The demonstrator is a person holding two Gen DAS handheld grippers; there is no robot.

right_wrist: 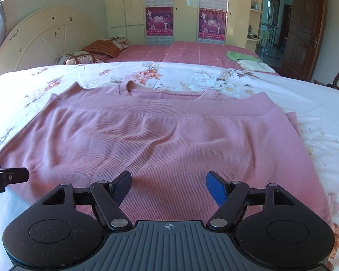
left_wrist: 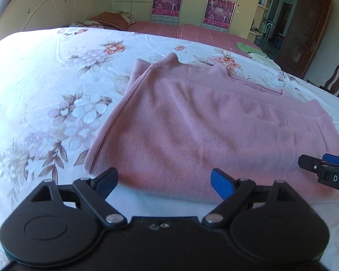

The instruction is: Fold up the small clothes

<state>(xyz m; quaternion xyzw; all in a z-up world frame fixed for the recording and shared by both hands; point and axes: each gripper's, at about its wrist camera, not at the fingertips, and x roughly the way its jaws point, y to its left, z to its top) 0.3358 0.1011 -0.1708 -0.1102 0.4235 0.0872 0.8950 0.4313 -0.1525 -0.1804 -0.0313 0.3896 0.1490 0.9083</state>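
Pink ribbed garment [left_wrist: 203, 124], folded over on itself, flat on the floral bedsheet [left_wrist: 45, 79] of the bed.

Left wrist view: left gripper [left_wrist: 163, 184] low in frame, jaws spread wide, nothing between them. Near fold of the garment just ahead of the jaws; its near left corner directly ahead of the left fingertip, the rest spreading ahead and to the right. Bare sheet beneath the gap between the jaws. Tip of the right gripper [left_wrist: 323, 167] entering at the right edge, over the garment's near right part. Far ahead, past the floral sheet: a pink checked cover [left_wrist: 192, 31], a striped pillow [left_wrist: 110, 19], a cream headboard [left_wrist: 45, 9], a wardrobe with posters [left_wrist: 167, 2], a brown door [left_wrist: 305, 33] and a wooden chair [left_wrist: 336, 81] to the right.

Right wrist view: right gripper [right_wrist: 168, 186] low in frame, jaws moderately apart, empty, poised above the garment [right_wrist: 158, 140]; whether the tips touch the cloth cannot be told. Garment filling the area ahead of and beneath the jaws, its ribbed hem band lying crosswise farther ahead, with the neckline beyond. Finger of the left gripper [right_wrist: 9, 177] at the left edge, beside the garment's near left edge. Well ahead and to the right, a green cloth [right_wrist: 239, 55] and a white folded cloth [right_wrist: 255, 66] on the pink checked cover [right_wrist: 180, 52].
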